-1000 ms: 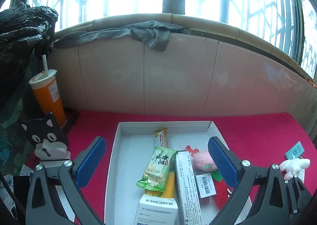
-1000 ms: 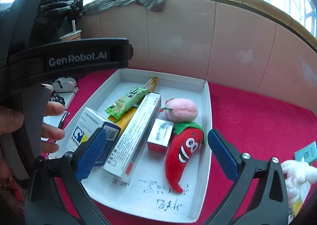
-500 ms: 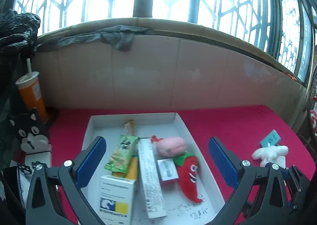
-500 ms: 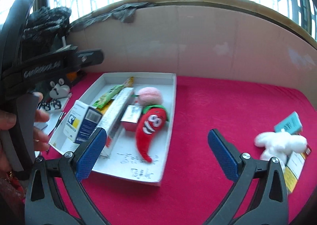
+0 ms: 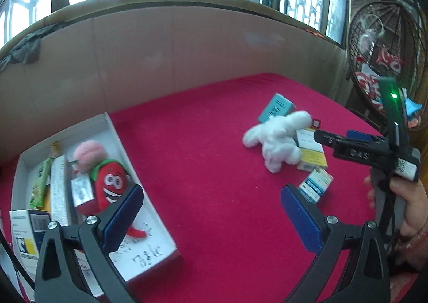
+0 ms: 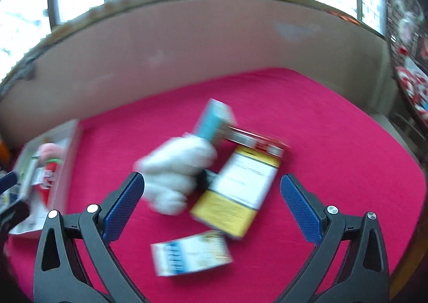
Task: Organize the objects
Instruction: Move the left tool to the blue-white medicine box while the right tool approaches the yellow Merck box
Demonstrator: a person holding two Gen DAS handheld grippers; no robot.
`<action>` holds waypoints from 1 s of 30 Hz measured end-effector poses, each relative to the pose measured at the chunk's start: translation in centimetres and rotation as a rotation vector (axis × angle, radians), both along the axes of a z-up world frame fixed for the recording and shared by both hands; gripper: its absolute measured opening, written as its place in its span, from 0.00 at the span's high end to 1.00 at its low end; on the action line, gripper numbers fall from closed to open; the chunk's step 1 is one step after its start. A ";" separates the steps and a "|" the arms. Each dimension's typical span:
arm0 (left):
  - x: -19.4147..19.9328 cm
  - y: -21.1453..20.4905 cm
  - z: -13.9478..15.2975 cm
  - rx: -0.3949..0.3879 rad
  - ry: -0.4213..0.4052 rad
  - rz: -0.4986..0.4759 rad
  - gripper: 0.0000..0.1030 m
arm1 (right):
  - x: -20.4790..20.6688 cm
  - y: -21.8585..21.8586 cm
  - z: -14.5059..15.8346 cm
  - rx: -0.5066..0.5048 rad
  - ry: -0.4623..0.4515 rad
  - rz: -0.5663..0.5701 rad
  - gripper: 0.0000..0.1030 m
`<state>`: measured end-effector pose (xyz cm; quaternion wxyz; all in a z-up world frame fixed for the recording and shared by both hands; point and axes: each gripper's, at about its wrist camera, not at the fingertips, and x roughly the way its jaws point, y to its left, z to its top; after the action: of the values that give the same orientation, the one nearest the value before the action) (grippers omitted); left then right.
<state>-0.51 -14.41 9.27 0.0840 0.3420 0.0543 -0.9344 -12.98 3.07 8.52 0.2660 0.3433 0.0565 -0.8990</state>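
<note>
Left wrist view first: our left gripper hangs with jaws spread wide and nothing between them, above the red cloth. At the cloth's left edge sits the white tray, and in it we see a red chilli plush, a pink plush, a long white box and a green snack packet. Over toward the right edge, the white plush toy lies touching a teal box and a yellow-and-white box, with a small blue-and-white box just beside them. On the blurred right wrist view, our right gripper is also wide open and empty, hovering over that same cluster, the white plush near its left finger.
</note>
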 end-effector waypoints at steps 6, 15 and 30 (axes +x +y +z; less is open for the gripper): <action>-0.8 2.3 -1.9 -0.003 -0.058 -0.065 0.00 | -2.8 0.4 -3.4 0.034 -0.163 -0.035 0.00; -1.8 4.3 -3.3 -0.023 -0.119 -0.168 0.00 | -2.7 -4.6 -4.6 0.197 -0.089 0.001 0.00; -9.5 12.3 -5.8 -0.145 -0.148 -0.545 0.00 | -6.2 5.7 -4.0 0.045 -0.098 0.037 0.02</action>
<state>-9.99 -2.11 3.51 -0.1421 0.4045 -0.1125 -0.8964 -19.22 8.76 4.50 0.2773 0.3917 0.0698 -0.8745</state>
